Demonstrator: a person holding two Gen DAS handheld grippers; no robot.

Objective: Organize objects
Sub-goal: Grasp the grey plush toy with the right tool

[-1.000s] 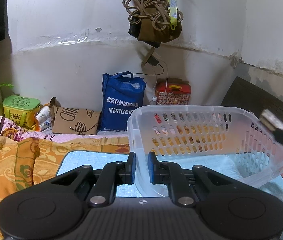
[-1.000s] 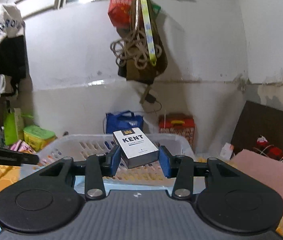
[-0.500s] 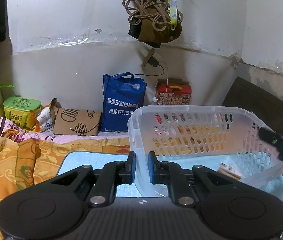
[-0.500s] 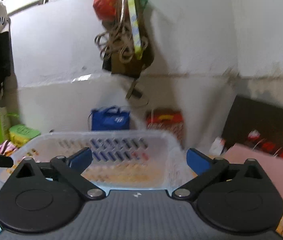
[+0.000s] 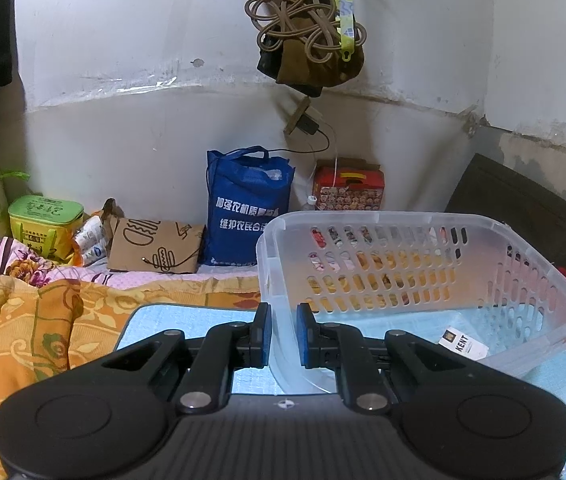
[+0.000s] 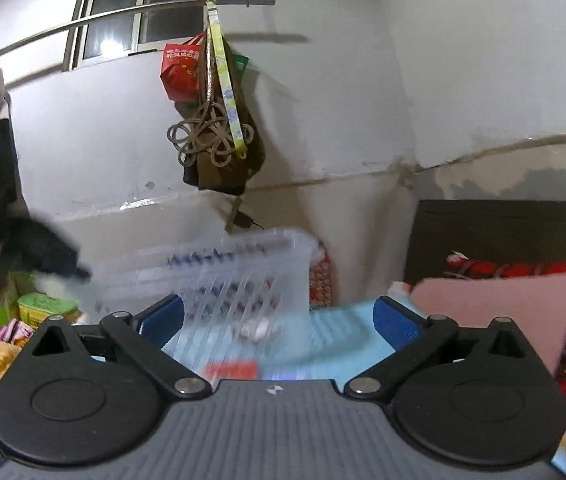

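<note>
Right wrist view is smeared: the basket (image 6: 243, 276) streaks into ghost lines, and a pale lump (image 6: 257, 330) inside it can't be identified. A red patch (image 6: 232, 371) just ahead of the tongs is too blurred to name. On the left wrist view, the KENT pack (image 5: 463, 345) shows only partly through the basket's wall (image 5: 423, 276).

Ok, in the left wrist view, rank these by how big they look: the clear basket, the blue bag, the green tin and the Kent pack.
Largest to smallest as they appear:
1. clear basket, nearest the camera, which inflates it
2. blue bag
3. green tin
4. Kent pack, partly seen through the basket wall, so only roughly judged
</note>
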